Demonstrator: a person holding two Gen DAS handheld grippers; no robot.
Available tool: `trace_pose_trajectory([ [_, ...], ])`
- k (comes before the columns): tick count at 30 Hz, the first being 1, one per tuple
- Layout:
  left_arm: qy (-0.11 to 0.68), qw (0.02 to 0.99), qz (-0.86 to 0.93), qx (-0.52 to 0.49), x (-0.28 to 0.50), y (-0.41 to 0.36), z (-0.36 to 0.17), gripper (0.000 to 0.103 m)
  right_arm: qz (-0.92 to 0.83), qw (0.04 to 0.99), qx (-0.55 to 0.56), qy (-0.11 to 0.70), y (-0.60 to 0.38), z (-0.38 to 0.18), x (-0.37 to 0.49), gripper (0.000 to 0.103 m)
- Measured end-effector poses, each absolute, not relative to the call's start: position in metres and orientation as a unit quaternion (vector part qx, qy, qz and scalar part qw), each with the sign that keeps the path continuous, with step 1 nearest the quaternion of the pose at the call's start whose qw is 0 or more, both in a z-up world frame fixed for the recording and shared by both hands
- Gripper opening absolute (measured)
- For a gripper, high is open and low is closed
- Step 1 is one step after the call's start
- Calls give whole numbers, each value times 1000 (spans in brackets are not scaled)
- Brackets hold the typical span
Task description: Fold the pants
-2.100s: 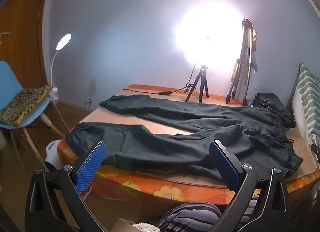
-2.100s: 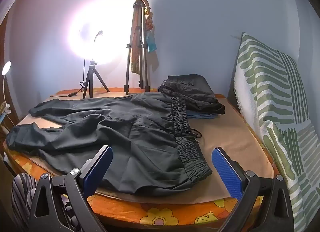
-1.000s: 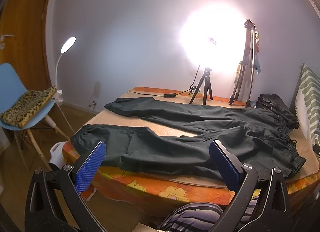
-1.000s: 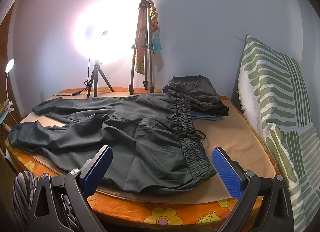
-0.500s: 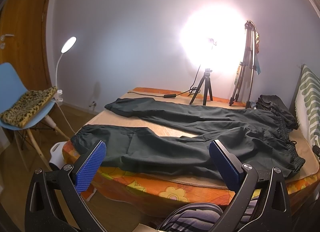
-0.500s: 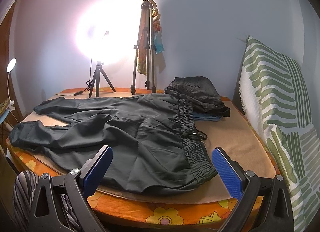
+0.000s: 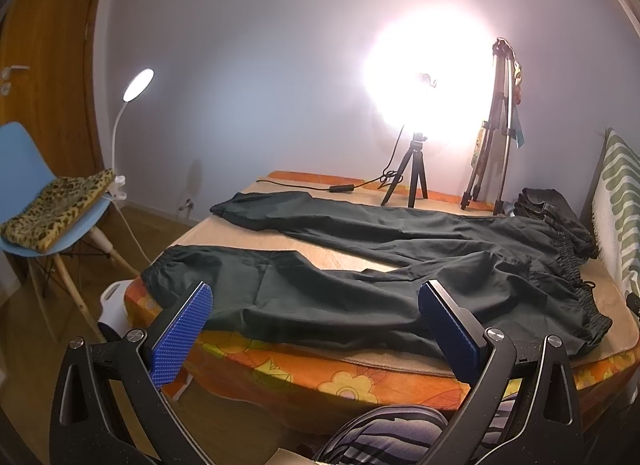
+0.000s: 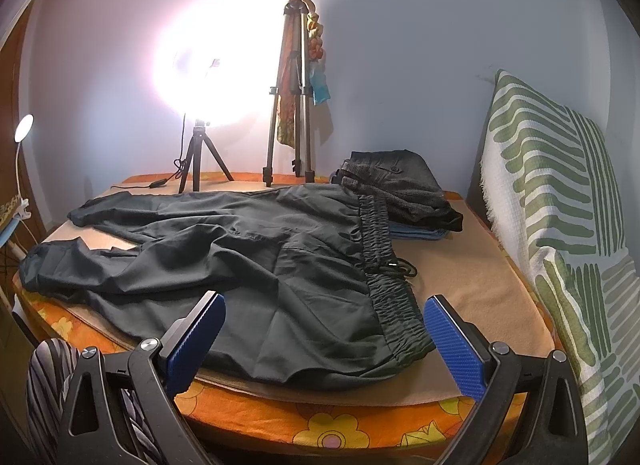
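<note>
Dark pants (image 7: 360,261) spread flat on bed (image 8: 472,277), legs apart. Both sets of fingers (image 7: 182,329) (image 8: 452,339) spread wide, empty. Best to pinch near cuff and waistband corner together, then carry over evenly.

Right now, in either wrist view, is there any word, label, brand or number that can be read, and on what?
None can be read.
Dark green pants on the bed: no label or print shows.
Folded dark clothes behind them: no tag shows.
Blue-padded gripper fingers: textured only, no markings.
</note>
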State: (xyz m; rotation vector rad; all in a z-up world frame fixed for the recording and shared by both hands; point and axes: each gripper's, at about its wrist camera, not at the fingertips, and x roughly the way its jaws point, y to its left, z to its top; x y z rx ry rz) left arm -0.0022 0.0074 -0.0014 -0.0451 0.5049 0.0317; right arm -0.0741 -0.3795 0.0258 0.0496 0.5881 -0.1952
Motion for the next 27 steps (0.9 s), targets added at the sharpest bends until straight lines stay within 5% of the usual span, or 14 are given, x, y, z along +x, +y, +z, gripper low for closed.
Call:
trace_pose_trajectory([
  [27,252,967,18,-22,-2,8,-5,103,-96,952,25,290,-379,25,-75,101],
])
